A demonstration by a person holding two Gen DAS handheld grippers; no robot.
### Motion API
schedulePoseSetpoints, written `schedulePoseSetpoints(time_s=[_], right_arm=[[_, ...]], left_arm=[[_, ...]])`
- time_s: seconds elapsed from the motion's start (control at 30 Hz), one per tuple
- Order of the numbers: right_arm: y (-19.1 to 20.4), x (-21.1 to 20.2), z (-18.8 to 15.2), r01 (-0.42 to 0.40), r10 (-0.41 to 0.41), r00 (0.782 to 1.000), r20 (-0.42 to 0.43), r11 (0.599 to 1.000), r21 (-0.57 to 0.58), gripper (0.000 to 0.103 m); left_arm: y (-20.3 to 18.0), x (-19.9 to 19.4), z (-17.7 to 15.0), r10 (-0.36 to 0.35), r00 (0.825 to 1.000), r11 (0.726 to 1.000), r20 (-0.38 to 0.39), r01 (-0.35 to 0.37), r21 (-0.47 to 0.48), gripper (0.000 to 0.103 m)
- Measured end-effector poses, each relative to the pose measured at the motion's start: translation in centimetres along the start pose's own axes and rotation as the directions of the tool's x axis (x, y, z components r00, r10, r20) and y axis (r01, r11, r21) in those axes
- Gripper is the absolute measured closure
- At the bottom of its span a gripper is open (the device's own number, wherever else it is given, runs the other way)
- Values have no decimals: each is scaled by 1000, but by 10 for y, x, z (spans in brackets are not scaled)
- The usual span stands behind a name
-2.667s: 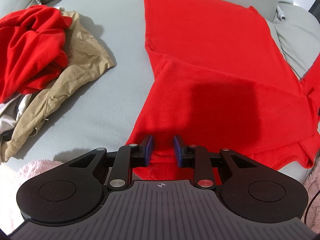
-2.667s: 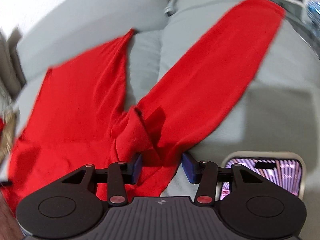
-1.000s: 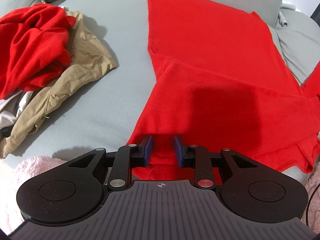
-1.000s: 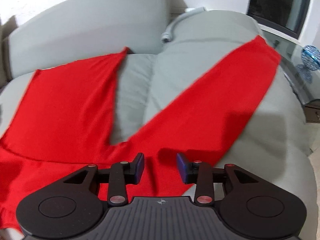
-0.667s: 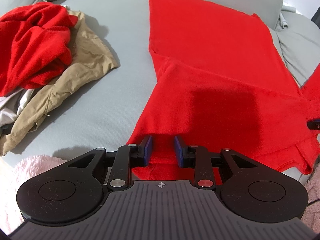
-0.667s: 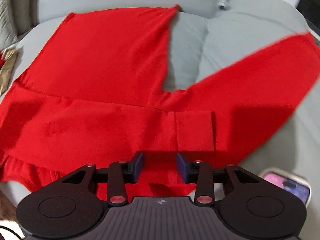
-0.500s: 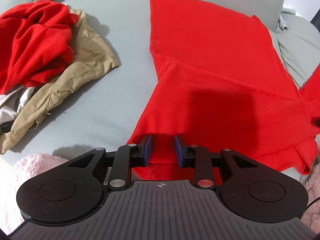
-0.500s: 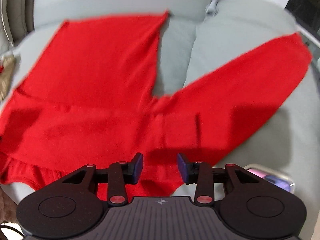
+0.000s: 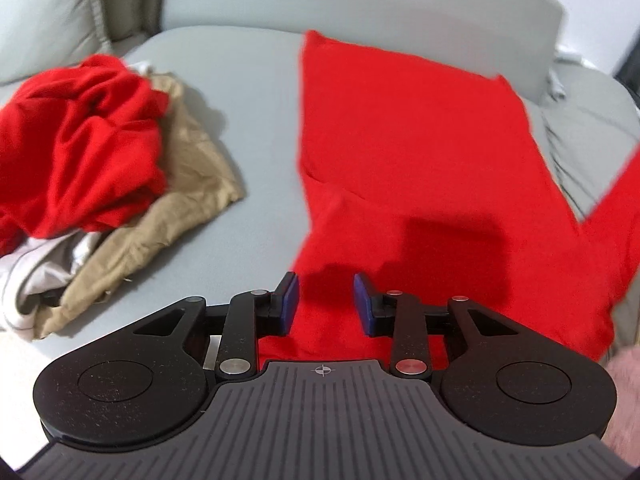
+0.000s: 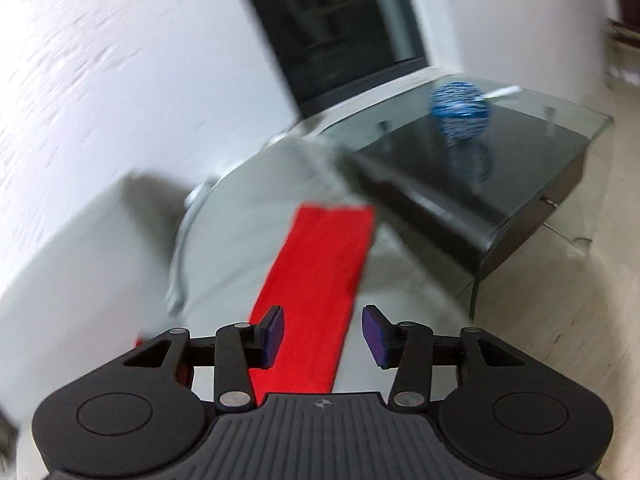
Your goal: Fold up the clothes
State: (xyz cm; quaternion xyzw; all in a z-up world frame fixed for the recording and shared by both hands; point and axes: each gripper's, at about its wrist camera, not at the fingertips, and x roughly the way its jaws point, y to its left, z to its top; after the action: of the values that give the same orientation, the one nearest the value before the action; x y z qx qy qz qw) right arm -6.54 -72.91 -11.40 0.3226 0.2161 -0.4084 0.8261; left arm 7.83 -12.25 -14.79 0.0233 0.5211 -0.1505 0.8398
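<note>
Two grippers, both with jaws apart and nothing pinched, over red trousers spread on a grey sofa.

The trousers lie flat with one leg running toward the backrest and the other going off at the right edge; bare cushion stays free between their left edge and a heap of clothes — crumpled red, tan and white — at the far left. The left gripper tilts steeply down over the waist end, its jaws having just been opening, with red fabric below the gap and neither blue pad pressing it. In the blurred right wrist view the right gripper points along the other leg toward its cuff, jaws likewise just been opening, cloth beneath them untouched; past the cuff the sofa's edge meets a black glass-topped side table bearing a blue ball.
</note>
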Motion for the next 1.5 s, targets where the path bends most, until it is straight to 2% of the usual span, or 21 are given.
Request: schedulePoseSetpoints(time_s=[0.17, 0.23, 0.47, 0.5, 0.53, 0.57, 0.63, 0.7, 0.8, 0.9, 1.0, 1.07, 1.17, 1.2, 1.23, 1.33, 1.4, 1.5], right_arm=[[-14, 60, 16, 59, -59, 998, -3, 998, 10, 56], [-18, 84, 21, 67, -67, 997, -22, 998, 1, 50], [-20, 124, 26, 88, -90, 994, -54, 995, -36, 48], [-20, 125, 27, 83, -85, 995, -49, 996, -38, 55], [-19, 122, 27, 57, -59, 997, -41, 997, -48, 74], [-16, 117, 26, 42, -44, 998, -34, 997, -64, 80], [-2, 102, 25, 55, -54, 998, 12, 986, -160, 94], [5, 88, 25, 53, -44, 998, 47, 976, -209, 94], [19, 47, 26, 17, 13, 993, 114, 965, -261, 94], [44, -19, 23, -61, 121, 980, 161, 940, -334, 94], [65, -59, 16, -112, 190, 967, 169, 915, -388, 94], [88, -97, 2, -163, 254, 954, 157, 883, -440, 94], [125, -151, -31, -235, 342, 933, 115, 818, -526, 94], [138, -168, -47, -261, 368, 926, 87, 789, -555, 94], [146, -177, -57, -276, 381, 922, 70, 772, -572, 94], [172, -209, -106, -316, 405, 914, -5, 706, -634, 94], [191, -230, -153, -339, 403, 913, -71, 648, -682, 94], [210, -238, -207, -359, 379, 915, -140, 604, -712, 94]], left_arm=[[9, 13, 12, 76, 996, 995, -54, -79, -63, 67], [12, 16, 13, 103, 992, 991, -73, -109, -74, 67], [17, 22, 11, 148, 984, 986, -103, -155, -66, 67], [17, 21, 11, 148, 984, 986, -103, -155, -67, 67], [17, 21, 11, 147, 984, 986, -103, -155, -68, 67], [17, 20, 11, 147, 984, 986, -103, -155, -70, 67], [16, 18, 11, 144, 985, 986, -99, -151, -68, 67], [13, 14, 12, 129, 988, 989, -82, -134, -59, 67], [9, 3, 12, 96, 994, 994, -48, -99, -53, 67], [6, -10, 13, 77, 997, 996, -9, -77, -36, 67], [1, -31, 19, 55, 998, 998, 38, -55, -9, 67], [-7, -57, 27, 23, 996, 999, 86, -26, 37, 67], [-21, -98, 35, -37, 990, 992, 133, 20, 127, 64], [-26, -113, 35, -66, 987, 986, 146, 43, 160, 58], [-31, -129, 34, -98, 983, 979, 158, 67, 192, 54], [-30, -158, 22, -177, 970, 963, 168, 135, 234, 54], [-21, -164, 10, -185, 969, 963, 166, 145, 227, 54], [-11, -161, -5, -161, 974, 970, 162, 125, 209, 55]])
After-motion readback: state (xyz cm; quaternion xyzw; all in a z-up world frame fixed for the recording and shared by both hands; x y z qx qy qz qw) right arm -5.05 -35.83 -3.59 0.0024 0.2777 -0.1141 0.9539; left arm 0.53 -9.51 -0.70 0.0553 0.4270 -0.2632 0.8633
